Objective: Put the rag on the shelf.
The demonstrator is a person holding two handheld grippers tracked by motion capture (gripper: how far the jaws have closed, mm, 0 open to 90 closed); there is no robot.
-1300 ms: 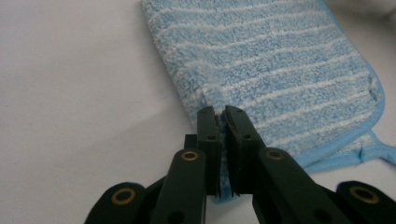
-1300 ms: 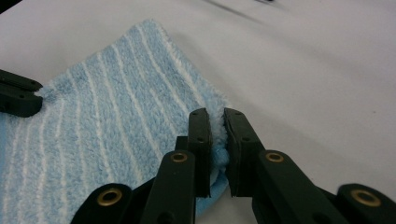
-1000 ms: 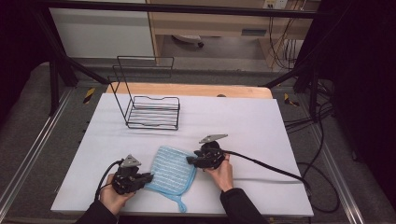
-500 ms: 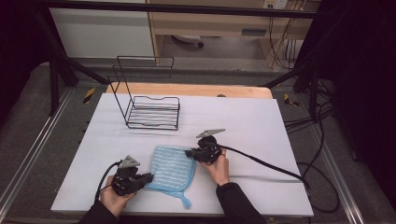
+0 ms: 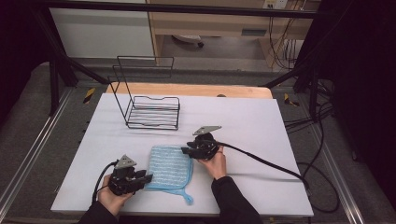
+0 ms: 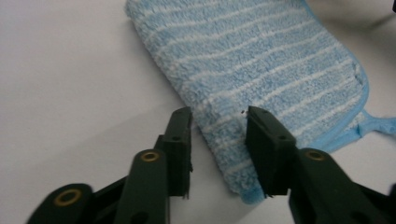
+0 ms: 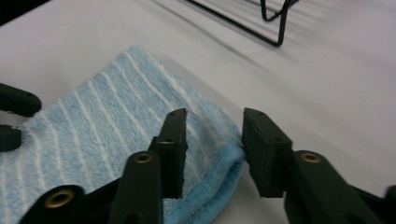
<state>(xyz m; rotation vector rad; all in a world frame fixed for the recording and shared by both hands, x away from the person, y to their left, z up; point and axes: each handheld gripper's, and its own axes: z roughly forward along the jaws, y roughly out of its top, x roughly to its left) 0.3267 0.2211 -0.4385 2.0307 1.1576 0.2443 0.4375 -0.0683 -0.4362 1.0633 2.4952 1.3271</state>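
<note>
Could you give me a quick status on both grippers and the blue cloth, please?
Left gripper and right gripper open, jaws just opened, each straddling a cloth edge. Cloth folded, flat on table. Wire rack well clear.

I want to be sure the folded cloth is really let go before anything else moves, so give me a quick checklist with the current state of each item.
1. Left hand-held gripper released: ok, jaws have just been opening and stand apart at the cloth's folded edge, pads not pressing.
2. Right hand-held gripper released: ok, jaws have just been opening, a cloth corner between them, not pinched.
3. Cloth flat on the table: ok, folded, its loop trailing toward the near edge.
4. Cloth edges aligned: cannot tell.
5. Wire rack out of the way: ok, well behind the cloth.
</note>
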